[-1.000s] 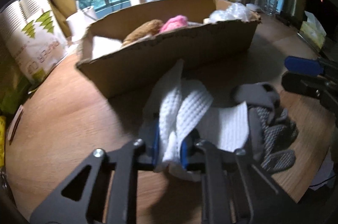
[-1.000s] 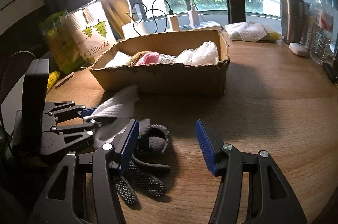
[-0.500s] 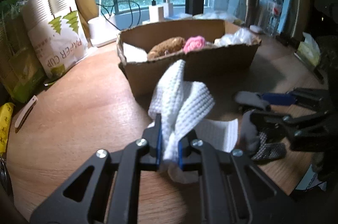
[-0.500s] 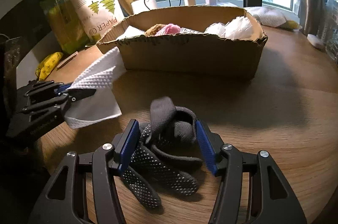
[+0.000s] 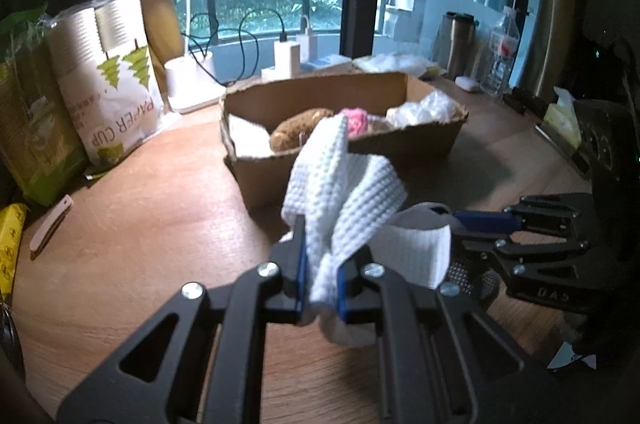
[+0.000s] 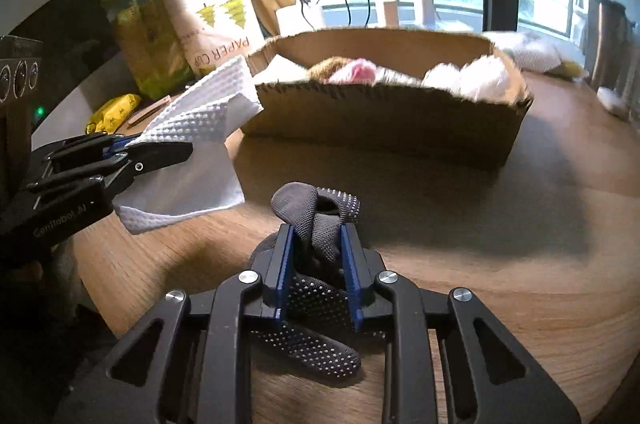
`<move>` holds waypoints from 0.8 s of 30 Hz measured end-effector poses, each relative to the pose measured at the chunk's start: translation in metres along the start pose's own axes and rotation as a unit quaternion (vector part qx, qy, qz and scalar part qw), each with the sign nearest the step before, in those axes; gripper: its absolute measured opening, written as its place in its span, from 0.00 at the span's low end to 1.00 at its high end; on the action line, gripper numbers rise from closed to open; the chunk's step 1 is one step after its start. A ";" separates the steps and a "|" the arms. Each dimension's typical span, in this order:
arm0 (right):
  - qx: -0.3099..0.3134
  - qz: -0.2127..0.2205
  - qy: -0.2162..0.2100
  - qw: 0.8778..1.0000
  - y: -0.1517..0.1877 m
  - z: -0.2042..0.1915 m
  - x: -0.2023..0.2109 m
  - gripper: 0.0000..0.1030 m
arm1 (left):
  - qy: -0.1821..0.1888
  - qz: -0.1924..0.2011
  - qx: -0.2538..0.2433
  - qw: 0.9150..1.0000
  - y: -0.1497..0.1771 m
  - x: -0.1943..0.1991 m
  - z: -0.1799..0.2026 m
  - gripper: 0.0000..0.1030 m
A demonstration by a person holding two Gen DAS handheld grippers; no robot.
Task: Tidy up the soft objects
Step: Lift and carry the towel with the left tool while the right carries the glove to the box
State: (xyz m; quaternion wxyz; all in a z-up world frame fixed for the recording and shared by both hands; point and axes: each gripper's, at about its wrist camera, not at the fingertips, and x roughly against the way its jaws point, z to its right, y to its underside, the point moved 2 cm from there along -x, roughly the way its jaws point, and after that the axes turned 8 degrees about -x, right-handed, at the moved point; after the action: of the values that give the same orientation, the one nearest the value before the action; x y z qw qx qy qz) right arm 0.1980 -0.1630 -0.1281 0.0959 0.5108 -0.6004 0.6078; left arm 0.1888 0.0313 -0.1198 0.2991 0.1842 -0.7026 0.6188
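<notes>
The white waffle-weave cloth [image 5: 344,200] hangs lifted off the wooden table [image 5: 160,224], pinched in the left gripper [image 5: 319,282] just short of the cardboard box [image 5: 404,144]. The right gripper [image 6: 316,264] is clamped on the grey dotted glove [image 6: 316,224] — its fingers trail on the table. Risks: the dangling cloth corner snagging the box's near wall, or the glove slipping from its bunched fold.

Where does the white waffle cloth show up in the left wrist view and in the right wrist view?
Left wrist: the white waffle cloth stands at centre, pinched in the left gripper, in front of the cardboard box.
Right wrist: the cloth hangs at left, held off the table, level with the box's left end.
Shared landmark: the cardboard box, with the paper cup bag to its left in both views.
</notes>
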 end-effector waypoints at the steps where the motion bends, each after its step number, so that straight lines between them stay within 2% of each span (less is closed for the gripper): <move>1: 0.002 0.002 -0.002 1.000 -0.001 -0.001 0.003 0.24 | -0.001 0.003 0.000 1.000 -0.002 0.002 0.000 0.11; 24: 0.008 0.088 0.003 0.996 -0.046 0.006 0.056 0.25 | 0.003 0.038 0.003 0.999 -0.037 0.015 -0.002 0.11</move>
State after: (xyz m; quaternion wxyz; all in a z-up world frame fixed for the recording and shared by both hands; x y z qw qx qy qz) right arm 0.2082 -0.1838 -0.0592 0.0398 0.4551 -0.6378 0.6201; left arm 0.2010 0.0290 -0.0817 0.2771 0.1563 -0.7065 0.6321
